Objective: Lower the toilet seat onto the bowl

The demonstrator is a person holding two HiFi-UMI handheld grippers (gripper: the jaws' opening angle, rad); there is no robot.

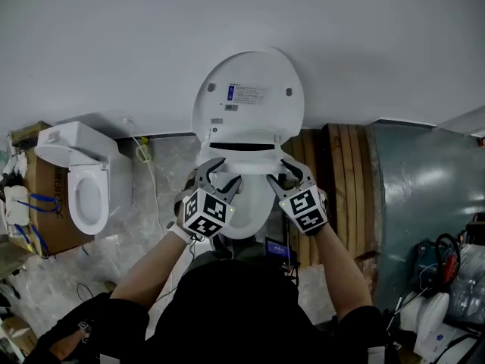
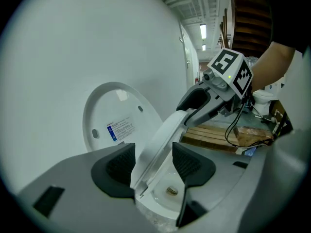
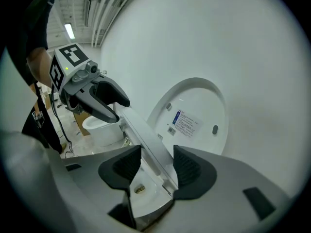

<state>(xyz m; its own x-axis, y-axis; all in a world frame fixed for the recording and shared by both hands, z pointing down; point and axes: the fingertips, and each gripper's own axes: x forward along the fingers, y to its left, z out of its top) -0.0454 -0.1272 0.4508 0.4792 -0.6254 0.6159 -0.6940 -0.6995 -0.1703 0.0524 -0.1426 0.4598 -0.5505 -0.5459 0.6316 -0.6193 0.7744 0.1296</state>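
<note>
The white toilet lid (image 1: 246, 97) stands upright against the wall. The toilet seat (image 1: 242, 165) is tilted forward, away from the lid and above the bowl (image 1: 246, 214). My left gripper (image 1: 222, 171) grips the seat's left rim and my right gripper (image 1: 293, 171) grips its right rim. In the left gripper view the seat (image 2: 160, 140) runs slanted between the jaws of the left gripper (image 2: 154, 166), with the right gripper (image 2: 192, 111) clasping its far edge. In the right gripper view the seat (image 3: 146, 140) lies between the jaws of the right gripper (image 3: 158, 168).
A second toilet (image 1: 79, 180) stands at the left beside a cardboard box (image 1: 45, 218). Wooden slats (image 1: 341, 188) lean to the right of the bowl. Cables lie on the floor (image 1: 151, 196). A small brownish object (image 2: 171, 191) sits in the bowl's bottom.
</note>
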